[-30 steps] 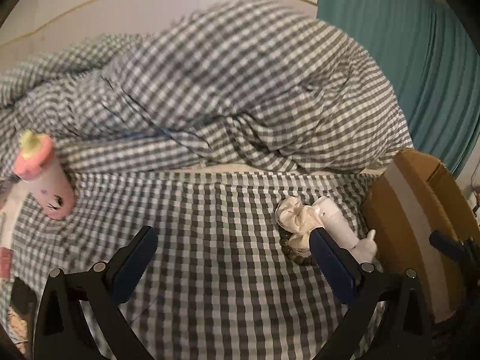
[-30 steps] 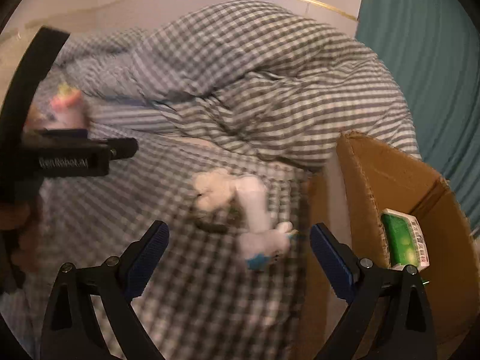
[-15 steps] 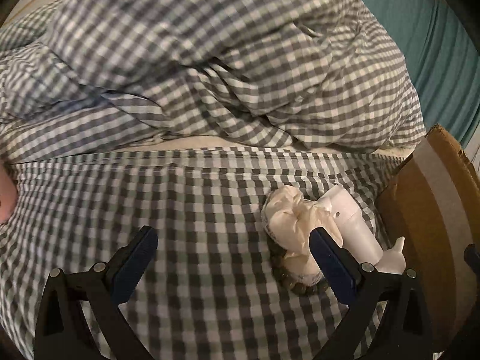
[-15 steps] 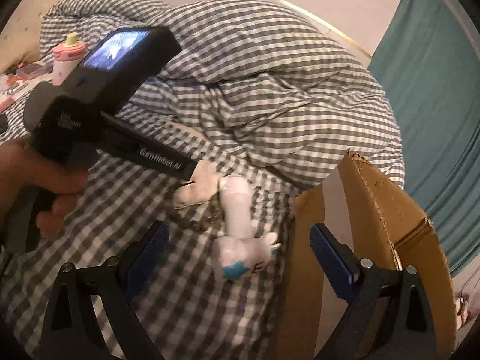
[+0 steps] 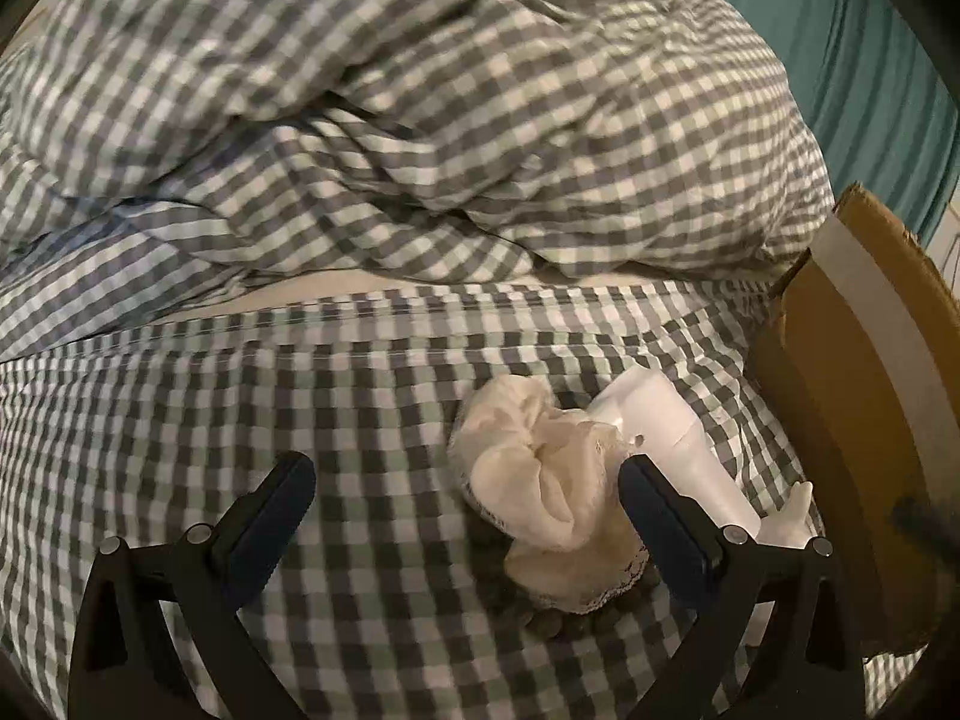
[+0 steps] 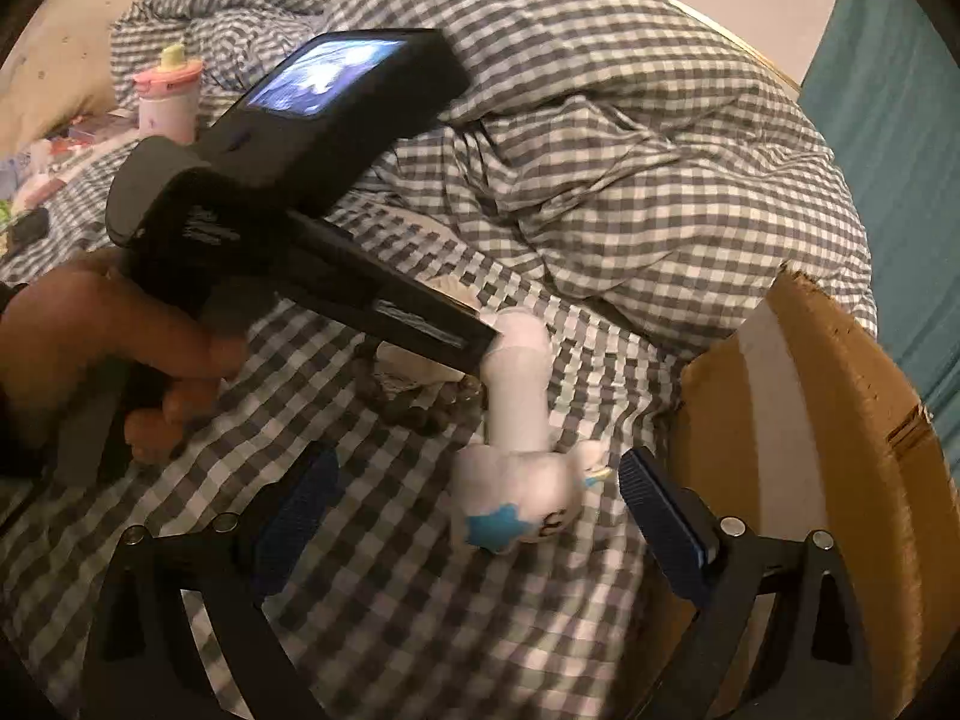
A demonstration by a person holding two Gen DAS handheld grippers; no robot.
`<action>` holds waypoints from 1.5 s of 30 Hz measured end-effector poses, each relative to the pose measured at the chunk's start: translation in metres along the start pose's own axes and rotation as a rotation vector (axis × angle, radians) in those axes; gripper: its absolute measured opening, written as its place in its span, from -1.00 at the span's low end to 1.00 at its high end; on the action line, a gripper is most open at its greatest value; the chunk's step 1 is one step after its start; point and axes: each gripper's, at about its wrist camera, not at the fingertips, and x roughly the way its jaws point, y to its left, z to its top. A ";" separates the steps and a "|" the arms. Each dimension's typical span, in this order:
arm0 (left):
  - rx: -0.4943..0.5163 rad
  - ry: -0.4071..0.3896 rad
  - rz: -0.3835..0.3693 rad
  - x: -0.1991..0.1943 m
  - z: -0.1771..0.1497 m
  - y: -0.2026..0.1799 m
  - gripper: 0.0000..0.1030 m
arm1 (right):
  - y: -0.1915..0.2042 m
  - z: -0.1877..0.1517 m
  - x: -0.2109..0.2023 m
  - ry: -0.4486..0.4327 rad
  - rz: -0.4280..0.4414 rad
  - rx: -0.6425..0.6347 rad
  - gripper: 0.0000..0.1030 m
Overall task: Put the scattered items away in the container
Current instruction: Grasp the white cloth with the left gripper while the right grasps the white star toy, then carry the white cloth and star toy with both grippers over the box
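Observation:
A cream scrunchie [image 5: 540, 480] lies on the checked bedsheet over a dark bead bracelet [image 5: 540, 615]. Just right of it is a white plush toy [image 5: 672, 438] with a long neck. My left gripper [image 5: 468, 516] is open and close above them, its right finger overlapping the scrunchie's edge. In the right wrist view the plush toy [image 6: 516, 498], marked with a blue star, sits between the fingers of my open right gripper [image 6: 480, 492]. The cardboard box [image 6: 840, 420] stands at the right. A hand [image 6: 90, 348] holds the left tool's black housing [image 6: 336, 138], which hides most of the scrunchie.
A bunched checked duvet [image 5: 480, 120] rises behind the items. The box wall [image 5: 858, 390] stands close to the plush toy's right side. A pink bottle [image 6: 168, 96] stands far left among small clutter. A teal curtain [image 6: 900, 120] hangs at the right.
My left gripper has moved forward and down toward the scrunchie, and the pink bottle has left its view. The right view now shows the plush toy between its fingers.

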 end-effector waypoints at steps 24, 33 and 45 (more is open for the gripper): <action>-0.016 -0.080 0.023 -0.060 0.014 0.021 -0.54 | -0.029 -0.002 0.054 0.158 0.066 0.307 0.26; -0.053 -0.141 0.049 -0.119 0.003 0.047 -0.54 | -0.005 0.024 -0.017 0.012 0.082 0.284 0.26; -0.109 -0.247 0.085 -0.222 -0.009 0.042 -0.54 | -0.034 0.046 -0.155 -0.231 0.041 0.355 0.26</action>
